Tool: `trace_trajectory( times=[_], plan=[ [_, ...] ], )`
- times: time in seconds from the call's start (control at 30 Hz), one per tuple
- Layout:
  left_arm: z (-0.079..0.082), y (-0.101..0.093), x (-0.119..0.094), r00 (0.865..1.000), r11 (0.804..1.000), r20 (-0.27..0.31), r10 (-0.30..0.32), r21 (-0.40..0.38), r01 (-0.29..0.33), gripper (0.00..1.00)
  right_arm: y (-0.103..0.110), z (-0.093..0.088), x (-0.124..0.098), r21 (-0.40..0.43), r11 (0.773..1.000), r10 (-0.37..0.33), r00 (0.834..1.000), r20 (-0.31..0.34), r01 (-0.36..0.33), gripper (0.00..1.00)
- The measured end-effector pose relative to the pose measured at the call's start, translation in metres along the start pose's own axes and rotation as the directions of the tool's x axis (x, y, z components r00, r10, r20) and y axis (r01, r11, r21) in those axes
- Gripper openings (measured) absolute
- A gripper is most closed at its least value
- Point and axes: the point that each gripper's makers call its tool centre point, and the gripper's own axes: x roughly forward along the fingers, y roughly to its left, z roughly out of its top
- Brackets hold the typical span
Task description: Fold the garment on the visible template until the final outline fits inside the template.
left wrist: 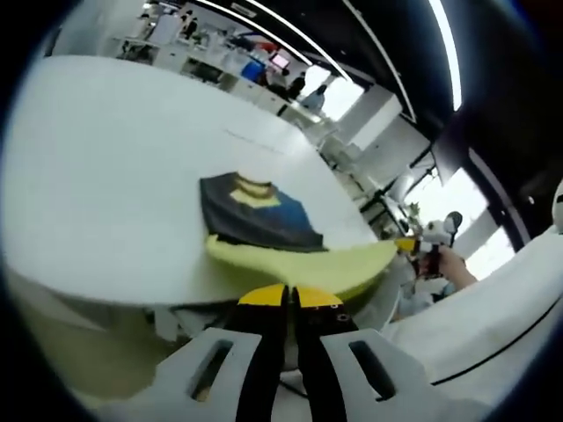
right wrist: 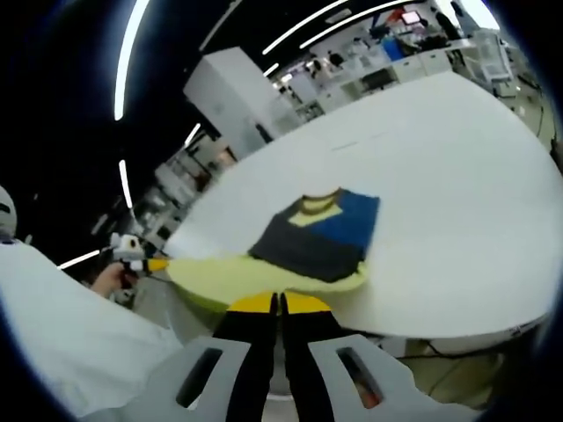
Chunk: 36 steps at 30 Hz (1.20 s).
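Note:
A garment [left wrist: 259, 215] with dark, blue and yellow panels lies on the white table [left wrist: 106, 176], its yellow lower edge [left wrist: 308, 259] pulled off the near table edge and stretched in the air. My left gripper [left wrist: 288, 294] is shut on that yellow edge at one end. The right gripper [left wrist: 420, 244], held by a hand, grips the other end. In the right gripper view the garment [right wrist: 317, 233] lies ahead, the yellow edge [right wrist: 229, 277] spans leftward, and my right gripper [right wrist: 277, 303] is shut on it. The left gripper [right wrist: 132, 253] holds the far end.
Faint thin marks [left wrist: 255, 141] show on the table beyond the garment. The table's near rim [right wrist: 457, 325] curves just past the jaws. A person's white sleeve [left wrist: 493, 334] is close by. Desks, people and screens [left wrist: 281, 75] stand far behind.

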Motion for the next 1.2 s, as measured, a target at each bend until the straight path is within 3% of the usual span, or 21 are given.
trace_trajectory(
  times=[0.3,0.87,1.2],
  plan=[
    [0.033,-0.003,0.006,0.999,0.999,0.036,-0.027,0.025,0.026,0.00,-0.003,0.024,0.005,-0.001,1.000,0.006,0.998,0.059,-0.006,0.03],
    [0.054,0.010,0.022,1.000,0.999,0.014,-0.018,0.031,0.018,0.00,-0.017,0.051,0.027,-0.010,1.000,-0.003,0.998,0.063,0.004,0.03],
    [0.079,0.020,0.041,1.000,0.999,-0.010,-0.004,0.048,0.004,0.00,-0.028,0.061,0.035,0.017,0.999,-0.032,0.998,0.056,0.031,0.03]
  ],
)
